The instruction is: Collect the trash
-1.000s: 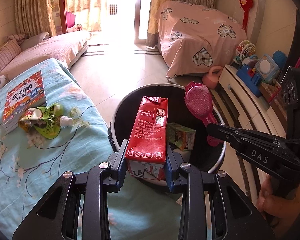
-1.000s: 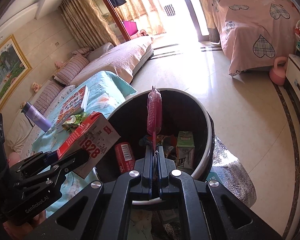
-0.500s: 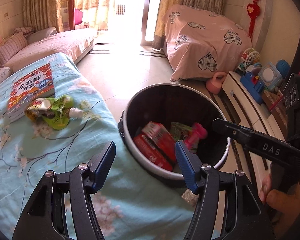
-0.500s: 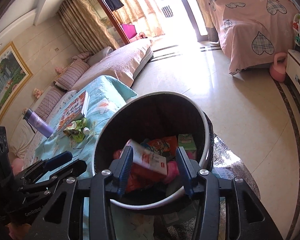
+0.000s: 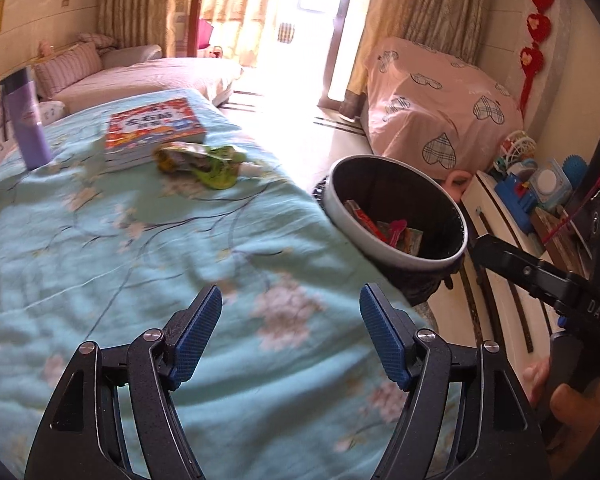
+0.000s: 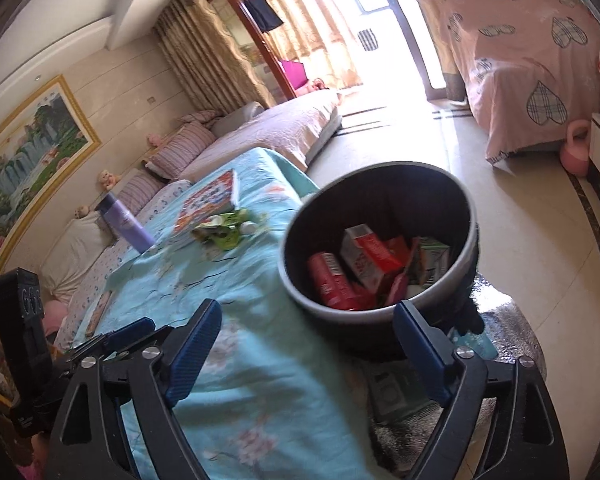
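Observation:
A round dark trash bin [image 5: 342, 212] [image 6: 296, 280] stands beside the teal bedspread [image 5: 140, 260] [image 6: 236, 356]. It holds a red carton [image 6: 370, 256], a red can [image 6: 330, 280] and a pink brush [image 5: 396, 228]. Crumpled green wrappers [image 5: 204, 162] [image 6: 222, 230] lie on the bedspread next to a book [image 5: 154, 126] [image 6: 210, 200]. My left gripper [image 5: 290, 338] is open and empty above the bedspread, left of the bin. My right gripper [image 6: 306, 354] is open and empty just in front of the bin; its arm shows in the left wrist view [image 5: 540, 276].
A purple bottle [image 5: 26, 120] [image 6: 126, 228] stands on the bed's far side. A sofa [image 6: 268, 128] lies beyond. A pink covered chair [image 5: 440, 120], a pink kettlebell [image 6: 576, 152] and a low cabinet with toys [image 5: 532, 196] are to the right. Silver foil matting [image 6: 508, 344] lies under the bin.
Both grippers opened and dropped the red carton and the pink brush into the bin. Both have since pulled back and left, over the bedspread.

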